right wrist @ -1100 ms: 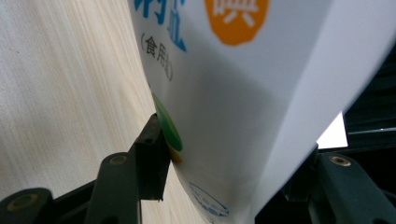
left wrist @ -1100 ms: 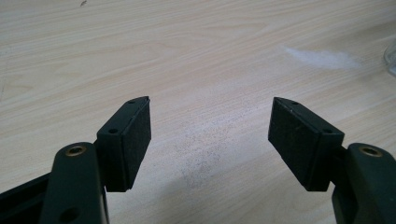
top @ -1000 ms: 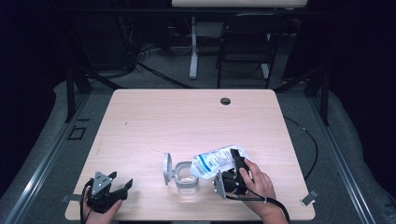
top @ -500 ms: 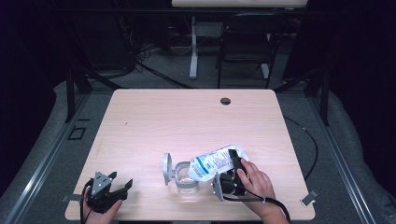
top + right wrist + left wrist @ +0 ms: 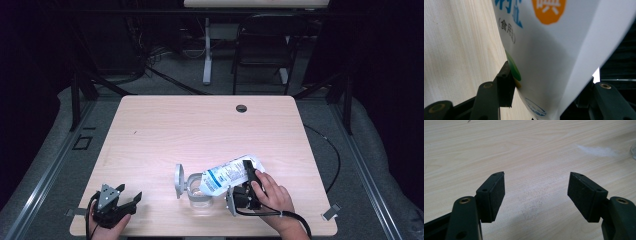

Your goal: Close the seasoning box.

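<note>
Your right gripper (image 5: 246, 175) pinches the bag (image 5: 227, 173), jaws set wide around its bulk. Right gripper view: both pads press the bag's (image 5: 554, 57) white sides, the left pad on a green spot, with blue characters and an orange disc printed farther up.

- Bag: white pouch with blue print, tilted. Its low end dips into the mouth of the jar (image 5: 197, 190); its high end sticks up past your right hand (image 5: 272, 194). It sits right of centre over the near part of the table (image 5: 200, 125).
- Jar: clear glass, standing on the table just left of your right gripper. Its hinged lid (image 5: 179, 181) is thrown open to the jar's left, standing nearly on edge. Whether anything is pouring, you cannot tell from the high view.
- Your left gripper (image 5: 125, 199): at the near left corner of the table, well apart from jar and bag. Jaws spread, nothing between them. Left gripper view: the two pads (image 5: 499, 192) stand apart over bare wood (image 5: 529, 152), a faint pale smear farther off to the right.
- Table: light wood, with a dark round grommet (image 5: 241, 108) near the far edge. 
- Cable (image 5: 280, 215) trails from the right gripper toward the near edge.
- Beyond the table: dark floor, a chair (image 5: 262, 55), a white table leg (image 5: 206, 50).
</note>
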`<state>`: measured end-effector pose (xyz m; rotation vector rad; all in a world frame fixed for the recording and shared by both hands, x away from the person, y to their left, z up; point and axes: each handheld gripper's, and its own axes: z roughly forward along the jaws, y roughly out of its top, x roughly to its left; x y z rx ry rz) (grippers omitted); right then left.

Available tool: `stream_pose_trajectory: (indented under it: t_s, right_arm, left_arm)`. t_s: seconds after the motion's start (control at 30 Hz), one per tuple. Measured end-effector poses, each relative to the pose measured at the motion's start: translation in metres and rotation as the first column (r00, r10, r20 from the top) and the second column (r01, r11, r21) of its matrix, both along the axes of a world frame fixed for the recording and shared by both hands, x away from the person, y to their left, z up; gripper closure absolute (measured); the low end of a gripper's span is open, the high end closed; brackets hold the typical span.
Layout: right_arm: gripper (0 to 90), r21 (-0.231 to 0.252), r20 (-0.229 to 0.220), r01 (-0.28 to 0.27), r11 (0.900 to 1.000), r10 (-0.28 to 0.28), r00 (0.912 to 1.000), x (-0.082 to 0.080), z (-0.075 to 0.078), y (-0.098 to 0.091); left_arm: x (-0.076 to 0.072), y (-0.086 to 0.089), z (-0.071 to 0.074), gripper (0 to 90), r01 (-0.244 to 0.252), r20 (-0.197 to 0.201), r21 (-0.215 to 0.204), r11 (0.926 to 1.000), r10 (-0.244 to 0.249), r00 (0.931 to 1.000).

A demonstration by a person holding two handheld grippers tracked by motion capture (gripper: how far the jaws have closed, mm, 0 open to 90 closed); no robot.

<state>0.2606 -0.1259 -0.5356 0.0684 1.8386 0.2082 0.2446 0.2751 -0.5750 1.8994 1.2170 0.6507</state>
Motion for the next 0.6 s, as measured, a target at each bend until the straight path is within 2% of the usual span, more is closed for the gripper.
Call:
stream_pose_trajectory:
  t_s: [0.07, 0.17, 0.37, 0.5, 0.57, 0.6]
  right_arm:
    - [46.4, -0.021, 0.006, 0.0, 0.9998, 0.0, 1.0, 0.0001, 0.0003, 0.0006]
    - [46.4, -0.017, 0.016, -0.012, 0.9998, 0.012, 0.9998, 0.0011, -0.0009, 0.0008]
    - [46.5, -0.056, 0.034, -0.023, 0.9981, 0.025, 0.9991, 0.0014, -0.0014, 0.0018]
    - [46.6, -0.063, 0.044, -0.026, 0.9977, 0.029, 0.9986, 0.0013, -0.0008, 0.0021]
    - [46.6, -0.082, 0.047, -0.017, 0.9965, 0.021, 0.9987, 0.0004, 0.0006, 0.0025]
    - [46.7, -0.073, 0.047, -0.025, 0.997, 0.029, 0.9985, 0.001, 0.0001, 0.0023]
  left_arm:
    - [0.0001, 0.0003, 0.0, 30.5, 0.0, 0.002, -0.002, 1.0, 0.0, 1.0]
    - [0.0002, 0.0003, -0.0001, 30.6, 0.001, 0.001, 0.001, 1.0, -0.001, 1.0]
    - [0.0, -0.0006, -0.0001, 31.0, 0.006, 0.001, 0.002, 1.0, -0.006, 1.0]
    - [-0.0001, -0.0005, -0.0002, 31.0, 0.003, 0.002, 0.001, 1.0, -0.003, 1.0]
    - [-0.0002, -0.0005, -0.0002, 31.0, 0.004, 0.001, 0.0, 1.0, -0.004, 1.0]
    - [-0.0002, -0.0005, -0.0001, 31.0, 0.004, 0.002, 0.001, 1.0, -0.004, 1.0]
